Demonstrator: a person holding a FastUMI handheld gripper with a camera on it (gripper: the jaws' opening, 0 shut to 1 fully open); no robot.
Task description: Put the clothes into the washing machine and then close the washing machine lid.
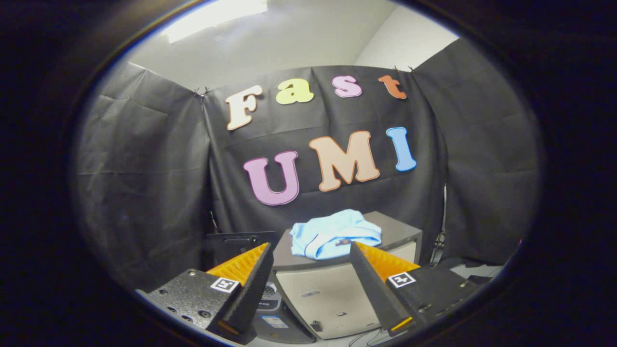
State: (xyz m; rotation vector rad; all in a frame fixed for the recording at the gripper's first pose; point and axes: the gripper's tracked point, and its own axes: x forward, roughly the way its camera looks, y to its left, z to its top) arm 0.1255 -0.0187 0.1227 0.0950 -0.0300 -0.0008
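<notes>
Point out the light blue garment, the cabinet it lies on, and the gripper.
Light blue folded garment (335,233): gripper view, middle of cloth.
Grey box-shaped cabinet (328,299): gripper view, front panel.
Gripper (311,253): gripper view, midway between open fingertips.

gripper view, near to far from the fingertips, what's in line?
Open gripper with nothing between its fingers → beige cabinet front → light blue garment lying on the cabinet's dark top → black cloth wall.

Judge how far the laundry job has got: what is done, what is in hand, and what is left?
Nothing looks done: the light blue garment lies heaped on the grey cabinet, beyond the fingers. In hand: the gripper is open and empty, aimed at the garment. Left: grasping it, loading it into the washing machine below the left finger, and closing the lid.
</notes>
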